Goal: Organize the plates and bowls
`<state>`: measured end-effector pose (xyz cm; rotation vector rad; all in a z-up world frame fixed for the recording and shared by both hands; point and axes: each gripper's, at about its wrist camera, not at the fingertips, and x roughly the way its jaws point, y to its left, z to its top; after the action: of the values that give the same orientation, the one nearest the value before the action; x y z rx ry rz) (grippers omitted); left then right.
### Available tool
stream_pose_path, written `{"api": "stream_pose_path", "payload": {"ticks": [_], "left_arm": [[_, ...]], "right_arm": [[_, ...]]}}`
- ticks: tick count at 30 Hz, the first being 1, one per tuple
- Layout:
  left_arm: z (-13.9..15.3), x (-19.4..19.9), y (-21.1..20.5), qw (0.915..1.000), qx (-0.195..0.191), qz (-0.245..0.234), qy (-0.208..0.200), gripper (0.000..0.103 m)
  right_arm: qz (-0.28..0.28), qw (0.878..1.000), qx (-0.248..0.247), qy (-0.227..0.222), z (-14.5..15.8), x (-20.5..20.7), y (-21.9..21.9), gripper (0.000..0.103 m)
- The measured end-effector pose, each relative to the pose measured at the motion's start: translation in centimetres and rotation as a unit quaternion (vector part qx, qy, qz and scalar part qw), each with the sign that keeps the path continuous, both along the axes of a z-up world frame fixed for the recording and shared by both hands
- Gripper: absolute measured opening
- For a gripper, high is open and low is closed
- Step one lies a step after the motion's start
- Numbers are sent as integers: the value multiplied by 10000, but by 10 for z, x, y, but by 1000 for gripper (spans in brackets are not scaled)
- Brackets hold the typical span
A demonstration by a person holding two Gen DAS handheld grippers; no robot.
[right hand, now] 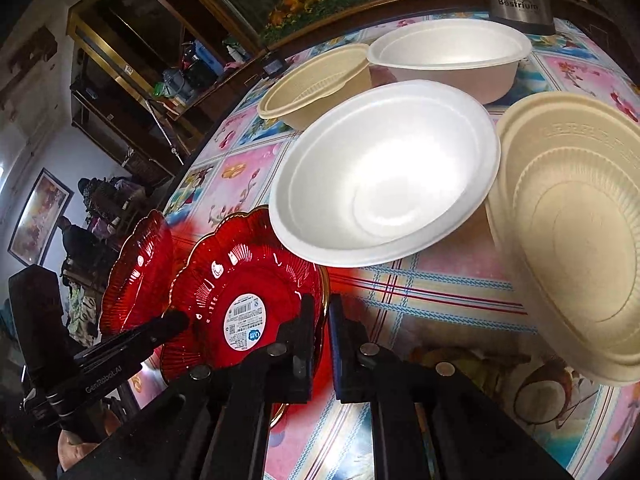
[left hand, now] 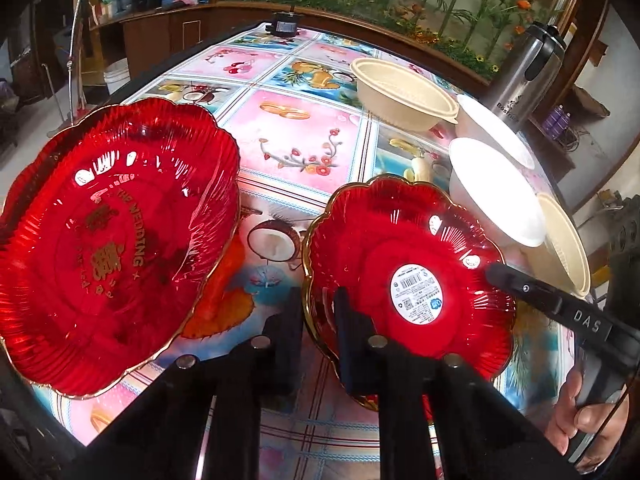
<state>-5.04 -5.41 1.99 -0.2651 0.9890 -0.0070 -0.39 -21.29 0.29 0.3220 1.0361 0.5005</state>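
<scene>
A small red scalloped plate [left hand: 408, 264] with a white barcode sticker sits between both grippers. My left gripper [left hand: 318, 298] is shut on its near-left rim. My right gripper [right hand: 324, 304] is shut on the opposite rim of the same plate [right hand: 248, 280], and it enters the left wrist view from the right [left hand: 520, 288]. A larger red plate [left hand: 120, 240] with gold lettering lies to the left. Two white bowls [right hand: 384, 184] [right hand: 448, 56] and two beige bowls [right hand: 316, 84] [right hand: 572, 240] stand behind and to the right.
A steel thermos [left hand: 524, 76] stands at the table's far right edge. The table [left hand: 296, 132] wears a fruit-and-flower patterned cloth. A small black device [left hand: 286, 24] sits at the far edge. A person's hand [left hand: 584, 420] holds the right gripper's handle.
</scene>
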Motion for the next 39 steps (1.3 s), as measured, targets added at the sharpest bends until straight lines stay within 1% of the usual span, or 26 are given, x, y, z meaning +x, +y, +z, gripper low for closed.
{"api": "stream_pose_path", "payload": {"ticks": [3,7,9,10,17,20,22,25,27,29,30,31,34,37,39], "left_arm": [[6,-2,-3,9999,79,20,-70,14],[10,-3,-4,9998,167,-27,-97,16],[11,-2,-2,9998,162,-49,-140,19],[11,0,-1,9998,119,-64,-146,21],[14,0,17,9992,-141,-157,-335,21],[14,-6,23,9983,-286,-242,-437,21],[13,-9,24,9980,-332,-317,-437,21],[14,-15,27,9965,-555,-403,-487,21],[17,-19,23,9954,-583,-500,-575,21],[18,-23,17,9941,-648,-613,-616,22],[20,-26,13,9933,-640,-692,-665,24],[22,-28,10,9926,-623,-753,-713,30],[30,-37,7,9906,-593,-847,-895,31],[39,-43,15,9887,-682,-840,-1040,31],[45,-48,26,9881,-713,-755,-1137,31]], "right_arm": [[-1,9998,-154,-82,2,-3,3,9],[45,9998,-160,-121,2,-5,4,9],[82,9997,-179,-153,1,-5,6,10],[111,9997,-137,-176,2,-5,6,10],[338,9990,13,-306,4,-9,13,12],[412,9974,-51,-594,12,-14,18,12],[429,9962,47,-754,17,-19,18,12],[429,9942,173,-970,24,-24,16,12],[391,9929,309,-1077,28,-29,12,11],[282,9928,321,-1123,30,-35,7,10],[164,9932,354,-1095,29,-38,3,10],[52,9933,424,-1076,30,-42,-1,10],[-122,9934,625,-951,34,-52,-8,10],[-180,9933,396,-1071,50,-62,-4,10],[-174,9925,406,-1138,62,-67,3,10]]}}
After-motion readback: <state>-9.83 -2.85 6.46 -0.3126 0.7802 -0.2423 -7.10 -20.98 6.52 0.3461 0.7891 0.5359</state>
